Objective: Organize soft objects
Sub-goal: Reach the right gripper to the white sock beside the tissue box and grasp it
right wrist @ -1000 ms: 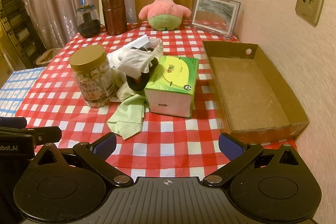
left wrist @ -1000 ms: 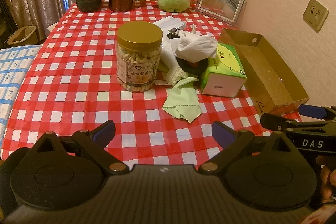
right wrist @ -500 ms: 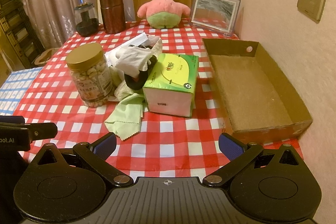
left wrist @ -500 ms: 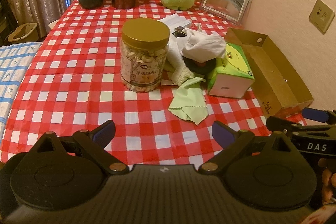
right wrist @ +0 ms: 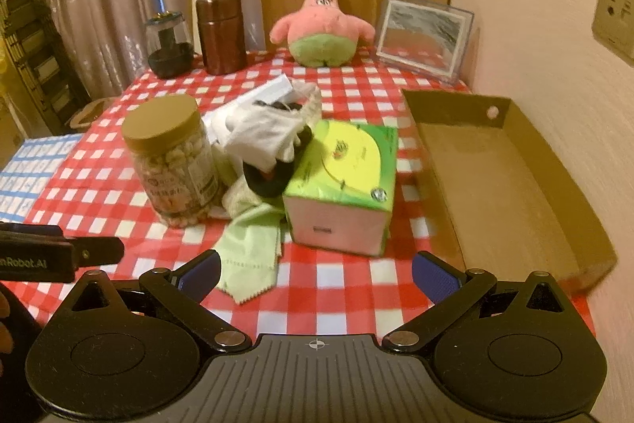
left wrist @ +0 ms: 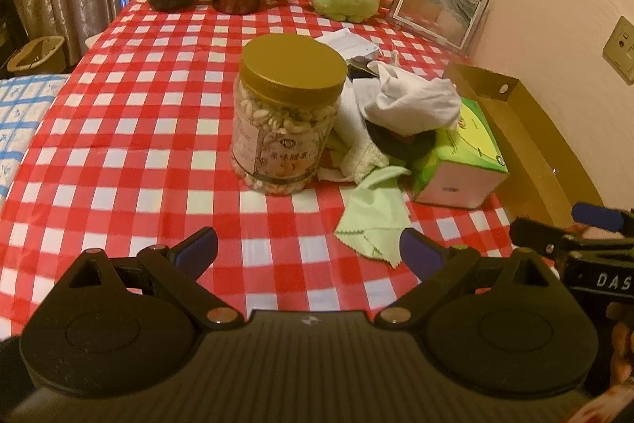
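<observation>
Counter (right wrist: 356, 288) is covered by a red-and-white checked cloth. Along its right edge, against the wall, a shallow cardboard box (right wrist: 511, 185) is set, nothing seen inside it.

Mid-counter cluster: a green tissue box (right wrist: 344, 181) is placed just left of the cardboard box, apart from it. A gold-lidded snack jar (left wrist: 287, 117) is stood upright further left. Between the two, a heap of soft things is piled — white cloth (left wrist: 412, 102) on top, a black item (right wrist: 269, 181) under it, touching the tissue box. A pale green cloth (left wrist: 374, 224) is spread flat from the heap toward the near edge.

At the far edge, a pink star plush (right wrist: 323, 26) is seated upright, well apart from the heap.

Left claw (left wrist: 309, 252) and right claw (right wrist: 315, 274) are held above the near edge — both spread wide, nothing gripped.
</observation>
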Demonstrator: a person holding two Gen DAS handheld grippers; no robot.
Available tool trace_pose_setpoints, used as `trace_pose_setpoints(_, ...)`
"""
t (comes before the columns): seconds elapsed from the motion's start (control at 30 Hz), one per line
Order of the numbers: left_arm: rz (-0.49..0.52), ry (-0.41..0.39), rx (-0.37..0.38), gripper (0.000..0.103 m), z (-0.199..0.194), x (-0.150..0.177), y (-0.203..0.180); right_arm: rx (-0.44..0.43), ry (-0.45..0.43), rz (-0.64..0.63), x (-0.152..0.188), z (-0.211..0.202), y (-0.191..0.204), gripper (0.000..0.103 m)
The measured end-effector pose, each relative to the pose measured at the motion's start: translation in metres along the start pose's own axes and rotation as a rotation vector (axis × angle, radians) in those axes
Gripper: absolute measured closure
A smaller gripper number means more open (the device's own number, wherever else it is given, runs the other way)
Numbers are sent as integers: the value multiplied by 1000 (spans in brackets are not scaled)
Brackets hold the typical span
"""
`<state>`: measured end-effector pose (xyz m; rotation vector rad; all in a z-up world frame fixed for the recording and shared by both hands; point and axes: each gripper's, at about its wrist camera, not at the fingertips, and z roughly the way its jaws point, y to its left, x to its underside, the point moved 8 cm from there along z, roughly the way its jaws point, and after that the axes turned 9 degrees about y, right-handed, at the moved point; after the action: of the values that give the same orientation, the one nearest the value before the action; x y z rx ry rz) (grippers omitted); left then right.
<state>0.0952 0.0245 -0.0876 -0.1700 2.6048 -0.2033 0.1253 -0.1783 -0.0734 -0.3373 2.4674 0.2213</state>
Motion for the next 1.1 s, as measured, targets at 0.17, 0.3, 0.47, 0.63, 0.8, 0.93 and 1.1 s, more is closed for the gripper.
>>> trace_pose_setpoints(0.17,24,-15,4,5,10,-11,0,-11,-41,-56,-21,11,5,1)
trace_pose_setpoints(0.3,48,-14,-12,5,18,-21,1,-14,-64,-109,-40,25,9,1)
trace_pose_setpoints(0.47,49,-14,-26,5,27,-30,5,-22,-79,-195,-61,47,16,8)
trace_pose_setpoints(0.63,46,-10,-19,5,37,-36,9,-19,-89,-264,-75,67,22,12)
trace_pose_setpoints(0.8,22,2,-13,5,46,-39,13,-29,-81,-306,-86,86,30,23)
trace_pose_setpoints(0.93,14,10,-13,5,53,-41,17,-28,-81,-343,-92,99,37,31)
trace_pose_setpoints(1.1,-4,14,-7,6,57,-41,19,-2,-80,-377,-92,106,43,64)
